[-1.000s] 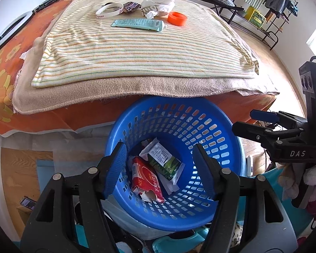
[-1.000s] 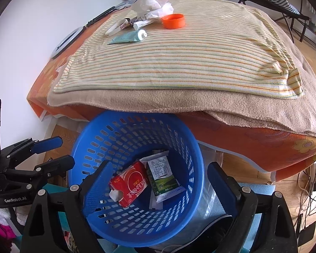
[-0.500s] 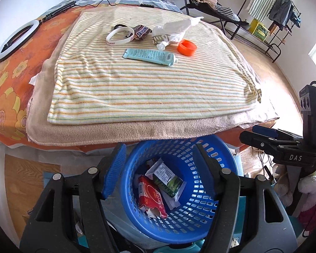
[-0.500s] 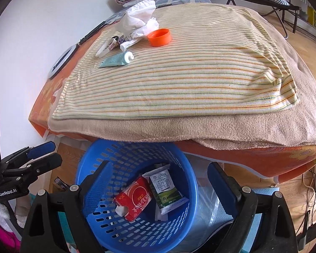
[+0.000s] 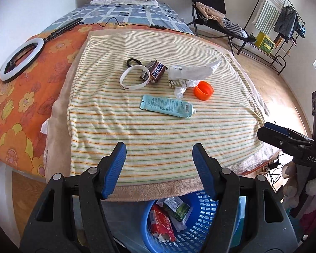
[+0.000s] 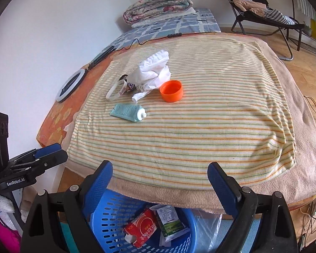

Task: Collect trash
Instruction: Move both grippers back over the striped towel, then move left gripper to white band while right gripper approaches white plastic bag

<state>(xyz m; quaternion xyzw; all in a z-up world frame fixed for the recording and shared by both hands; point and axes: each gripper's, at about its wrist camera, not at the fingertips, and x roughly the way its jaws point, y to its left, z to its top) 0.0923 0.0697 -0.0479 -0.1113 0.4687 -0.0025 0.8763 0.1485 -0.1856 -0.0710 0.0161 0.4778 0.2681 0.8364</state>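
Bed [image 5: 27,97] under an orange flowered sheet, filling most of both views, with a beige blanket [image 6: 301,126] and a striped towel [image 5: 158,130] spread on top. Folded quilt [image 6: 158,6] far back at 12 o'clock, folding chair [image 5: 208,6] at 1 o'clock.

Below the bed's near edge, at 6 o'clock: blue basket [image 6: 109,225], already holding a red carton [image 6: 141,229] and a green-and-white milk pouch [image 6: 169,221], side by side and touching.

Left tongs [image 5: 159,166] released, blue pads apart, nothing between, hovering over the towel's near edge. Right tongs [image 6: 160,181] likewise spread wide and empty above the blanket's hem.

Ring light [image 5: 21,60] on the sheet at 10 o'clock.

Trash clustered on the towel toward 12 o'clock: crumpled white tissue [image 6: 153,71], teal tube [image 5: 166,106] nearest the tongs, white wristband [image 5: 134,80] at 11 o'clock of the tube, brown candy wrapper [image 5: 157,71] touching the wristband, orange cap [image 6: 171,90] just right of the tissue, small black hair tie [image 5: 132,62] behind the wristband.
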